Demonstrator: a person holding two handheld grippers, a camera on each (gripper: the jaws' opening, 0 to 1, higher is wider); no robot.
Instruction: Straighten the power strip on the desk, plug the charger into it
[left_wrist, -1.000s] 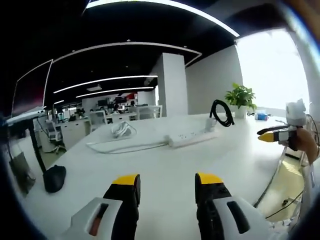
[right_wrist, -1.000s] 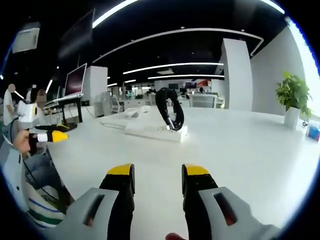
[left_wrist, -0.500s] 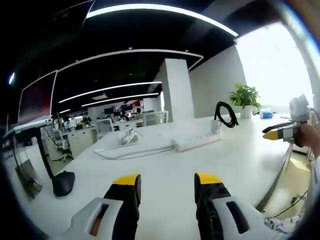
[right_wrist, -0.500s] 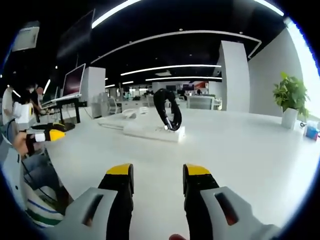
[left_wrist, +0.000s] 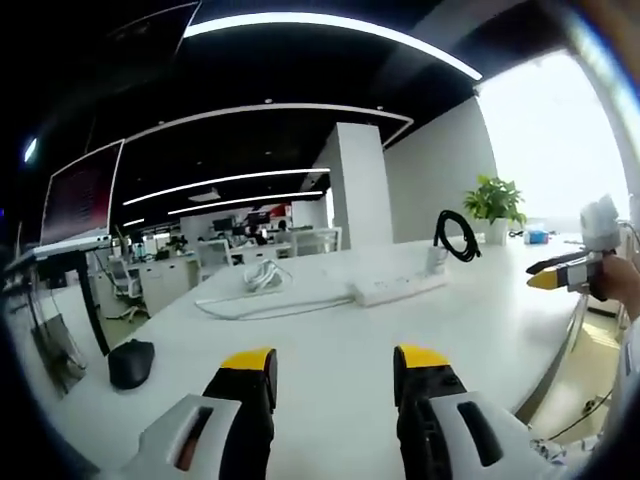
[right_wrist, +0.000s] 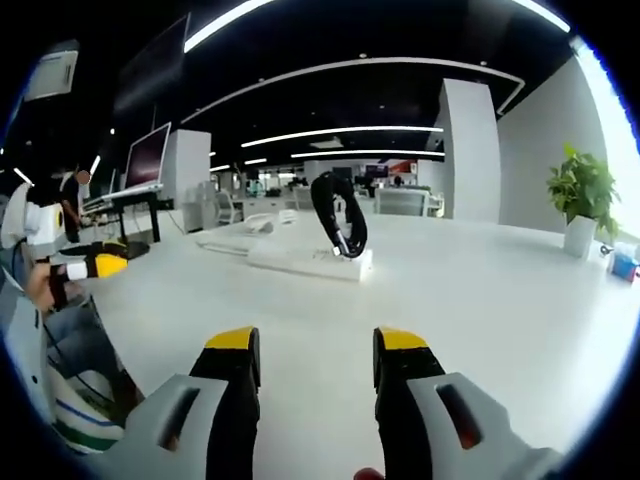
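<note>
White power strip (left_wrist: 398, 287) lies flat on the white counter (left_wrist: 330, 360), mid-counter, well ahead of both claws. Long slim bar, smooth plastic, rounded ends. In the left gripper view its long axis runs left-right with a slight upward slant to the right; in the right gripper view the power strip (right_wrist: 310, 263) also lies crosswise, near end to the right. White cord (left_wrist: 262, 303) trails off its left end across the counter to a loose white coil (left_wrist: 262, 279) further back.

Charger (right_wrist: 344, 252): small white block sitting at the right end of the strip, touching or in it, can't tell if seated. Its black cable (right_wrist: 332, 212) arcs up in a stiff glossy loop above it; same loop (left_wrist: 455, 236) stands at the strip's right end in the left gripper view.

Left claw (left_wrist: 332, 368) open, nothing between the jaws, yellow tips, black fingers, grey body. Right claw (right_wrist: 314, 350) open too, empty, same build. Both above bare counter.

Black mouse-like lump (left_wrist: 130, 362) on the counter's left edge. Potted green plant (right_wrist: 581, 200) in a white pot at the far right. Counter surface matte, smooth.
</note>
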